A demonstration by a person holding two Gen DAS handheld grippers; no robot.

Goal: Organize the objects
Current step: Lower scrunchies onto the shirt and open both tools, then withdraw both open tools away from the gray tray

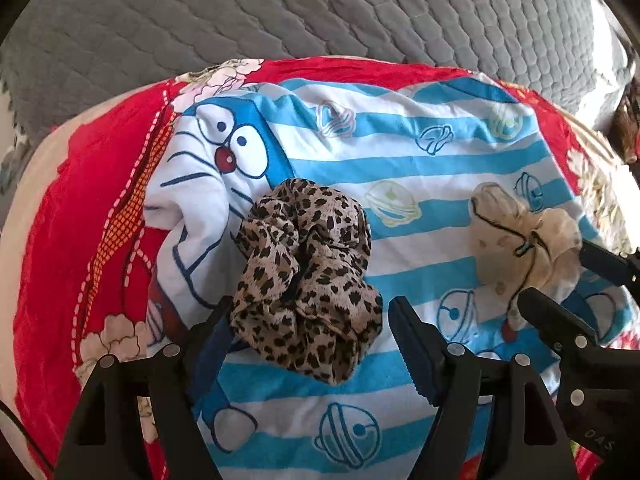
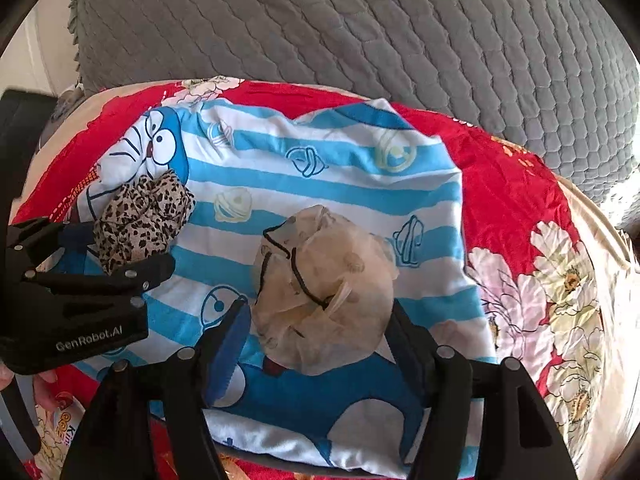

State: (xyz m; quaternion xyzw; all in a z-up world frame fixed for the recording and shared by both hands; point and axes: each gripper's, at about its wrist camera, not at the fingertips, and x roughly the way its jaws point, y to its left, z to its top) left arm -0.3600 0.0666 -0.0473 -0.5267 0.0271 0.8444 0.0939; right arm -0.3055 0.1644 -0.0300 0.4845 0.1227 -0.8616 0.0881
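My left gripper (image 1: 310, 344) has its fingers apart around the leopard scrunchie (image 1: 308, 276), pads clear of the fabric, so it lies loose at the centre of the left-wrist frame on the striped cartoon cloth (image 1: 420, 160). My right gripper (image 2: 320, 344) likewise stands apart around the cream scrunchie (image 2: 324, 300) at the centre of its own frame. I judge both are set side by side as a tidy pair (the cloth serving as the spot). The leopard one is bunched and ruffled; the cream one sheer, with a thin dark elastic showing.
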